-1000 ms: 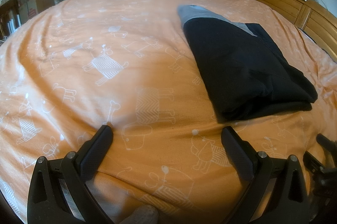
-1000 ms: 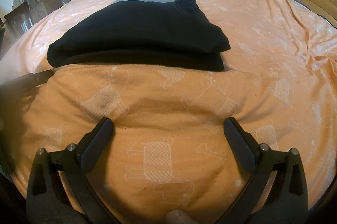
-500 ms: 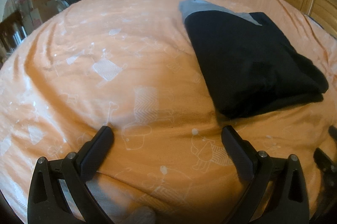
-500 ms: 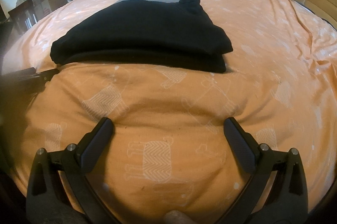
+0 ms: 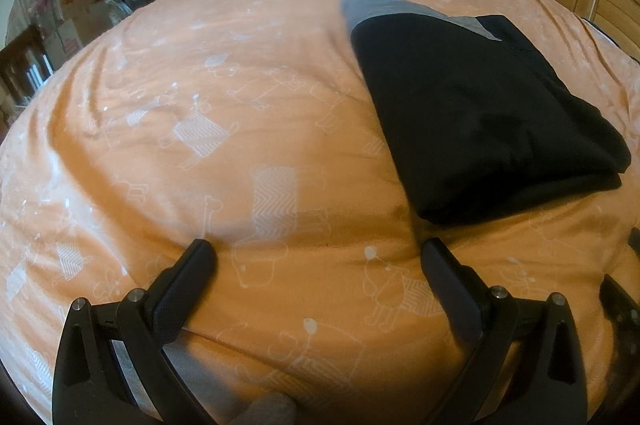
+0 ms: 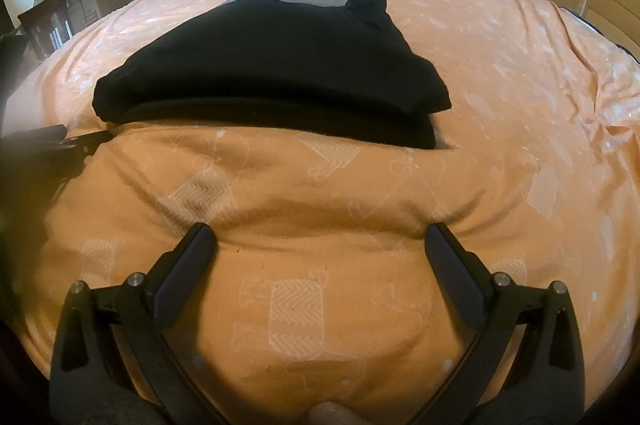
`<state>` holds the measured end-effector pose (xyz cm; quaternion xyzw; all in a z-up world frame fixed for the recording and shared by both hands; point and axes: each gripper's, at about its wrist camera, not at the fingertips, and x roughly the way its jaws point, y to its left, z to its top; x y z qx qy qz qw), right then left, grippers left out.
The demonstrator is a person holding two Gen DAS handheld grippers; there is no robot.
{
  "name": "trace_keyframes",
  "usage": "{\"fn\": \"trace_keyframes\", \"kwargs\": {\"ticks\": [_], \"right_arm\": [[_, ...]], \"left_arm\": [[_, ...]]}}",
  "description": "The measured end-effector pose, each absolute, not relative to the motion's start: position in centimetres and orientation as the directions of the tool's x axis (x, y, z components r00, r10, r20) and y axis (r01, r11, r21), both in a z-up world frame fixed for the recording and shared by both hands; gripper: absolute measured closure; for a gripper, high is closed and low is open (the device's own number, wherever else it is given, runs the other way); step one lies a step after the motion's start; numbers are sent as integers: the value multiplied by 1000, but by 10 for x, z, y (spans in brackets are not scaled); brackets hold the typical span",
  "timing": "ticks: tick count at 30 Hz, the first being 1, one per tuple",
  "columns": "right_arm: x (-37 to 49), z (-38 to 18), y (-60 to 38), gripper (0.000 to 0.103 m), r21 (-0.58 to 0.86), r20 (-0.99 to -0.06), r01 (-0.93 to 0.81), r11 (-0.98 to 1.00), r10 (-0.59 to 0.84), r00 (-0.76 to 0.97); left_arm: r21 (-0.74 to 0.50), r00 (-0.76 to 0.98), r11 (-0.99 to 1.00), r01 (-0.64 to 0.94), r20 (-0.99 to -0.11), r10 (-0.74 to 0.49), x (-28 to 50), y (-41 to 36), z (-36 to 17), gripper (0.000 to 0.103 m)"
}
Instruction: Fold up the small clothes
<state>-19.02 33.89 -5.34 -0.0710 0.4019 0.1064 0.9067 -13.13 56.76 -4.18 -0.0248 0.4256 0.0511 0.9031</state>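
now, with both our left gripper [image 5: 318, 261] and right gripper [image 6: 320, 249] spread wide, empty and drawn back, our folded black-and-grey cotton garment [image 6: 272, 65] lies unmoved on the orange animal-print bedspread [image 5: 200, 145], apparently finished.

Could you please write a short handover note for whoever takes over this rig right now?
Left tool: open, empty, low over the orange bedspread, apart from the garment.
Right tool: open, empty, just short of the garment's near edge.
Black garment: folded into a compact stack on the bed, grey band at its far end; from the left view it lies ahead and to the right.
Done: this piece looks folded.
Left: perhaps tidy its edges; no other unfolded piece lies on the bed.
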Motion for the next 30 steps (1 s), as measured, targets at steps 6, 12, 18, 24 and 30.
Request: {"fn": "trace_keyframes", "kwargs": {"ticks": [6,12,18,24,30], "right_arm": [[-187,-54,339,0,-45,-743,-243,969,130,657],[-188,-54,340,0,-45,-742,-241,969,129,658],[-185,-54,339,0,-45,-741,-236,971,126,659],[-184,-54,339,0,-43,-741,-229,973,122,660],[-182,-45,340,0,-39,-756,-225,974,119,644]], "left_arm": [[-4,634,994,-112,-770,69,-132,568,-42,0],[-3,635,994,-112,-770,69,-132,568,-42,0],[-4,635,994,-112,-769,69,-132,568,-42,0],[-16,636,994,-113,-769,60,-132,569,-41,0],[-123,644,988,-93,-764,-34,-134,582,-36,0]]}}
